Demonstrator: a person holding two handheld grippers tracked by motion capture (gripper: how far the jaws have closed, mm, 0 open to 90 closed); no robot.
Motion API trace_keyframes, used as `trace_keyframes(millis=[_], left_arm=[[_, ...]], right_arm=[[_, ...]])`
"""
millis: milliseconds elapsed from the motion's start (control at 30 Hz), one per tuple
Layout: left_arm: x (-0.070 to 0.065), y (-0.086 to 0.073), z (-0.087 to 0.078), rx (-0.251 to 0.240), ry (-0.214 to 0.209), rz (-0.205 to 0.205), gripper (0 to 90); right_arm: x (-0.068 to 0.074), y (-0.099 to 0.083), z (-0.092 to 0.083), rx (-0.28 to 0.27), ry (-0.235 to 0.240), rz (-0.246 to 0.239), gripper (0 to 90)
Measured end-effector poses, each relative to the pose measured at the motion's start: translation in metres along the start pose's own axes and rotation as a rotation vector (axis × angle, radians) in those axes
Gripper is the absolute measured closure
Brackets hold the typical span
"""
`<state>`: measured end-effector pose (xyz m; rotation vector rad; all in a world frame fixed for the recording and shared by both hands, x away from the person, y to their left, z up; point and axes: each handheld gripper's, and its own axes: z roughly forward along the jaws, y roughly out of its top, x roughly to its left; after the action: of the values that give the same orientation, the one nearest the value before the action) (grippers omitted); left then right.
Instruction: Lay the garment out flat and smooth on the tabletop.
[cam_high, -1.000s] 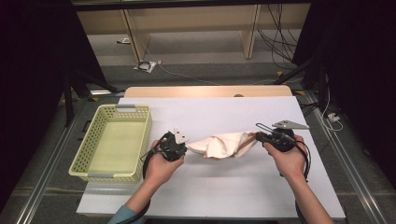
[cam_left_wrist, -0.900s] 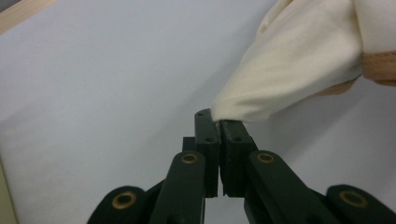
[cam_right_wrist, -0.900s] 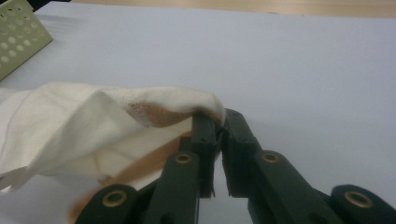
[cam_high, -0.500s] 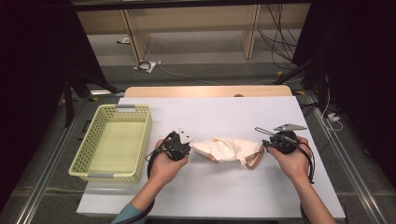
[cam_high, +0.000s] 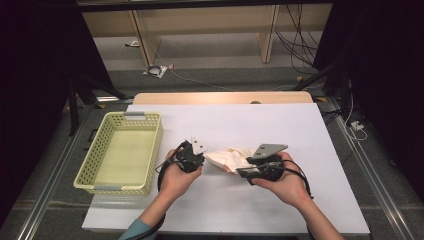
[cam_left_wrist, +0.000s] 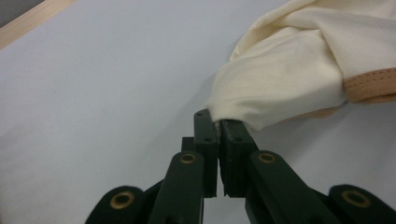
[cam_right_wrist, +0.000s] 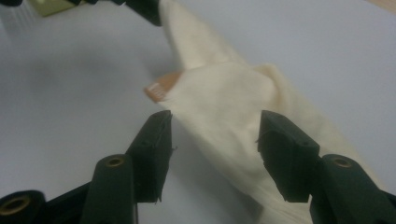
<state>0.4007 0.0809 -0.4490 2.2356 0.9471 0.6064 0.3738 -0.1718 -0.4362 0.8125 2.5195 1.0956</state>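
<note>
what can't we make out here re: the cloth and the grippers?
- High view: cloth partly hidden behind right gripper; garment type unclear.
- Left gripper view: cloth cut off by the top and right edges beyond left gripper.
- Right gripper view: blurred; pad contact unclear.

Cream cloth with tan trim lies bunched on the table.

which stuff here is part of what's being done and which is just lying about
In the job:
- cream cloth, bunched on the white table
- left hand-held gripper, shut on a cloth corner
- right hand-held gripper, jaws just been opening, cloth between them

Lying about:
- yellow basket
- cables on the floor
</note>
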Motion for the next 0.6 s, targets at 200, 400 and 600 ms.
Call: trace_keyframes(millis=[200,400,600], left_arm=[[-0.002,0.001,-0.001,-0.001,-0.005,0.01,86.5],[0.0,0.0,0.0,-0.005,-0.005,0.001,86.6],[0.005,-0.001,-0.002,-0.009,-0.001,-0.013,86.7]], right_arm=[[0.012,-0.002,0.021,0.062,-0.079,-0.11,58.2],[0.004,-0.003,0.01,-0.004,-0.119,-0.071,89.4],[-0.02,-0.004,-0.017,-0.092,-0.198,0.038,89.7]])
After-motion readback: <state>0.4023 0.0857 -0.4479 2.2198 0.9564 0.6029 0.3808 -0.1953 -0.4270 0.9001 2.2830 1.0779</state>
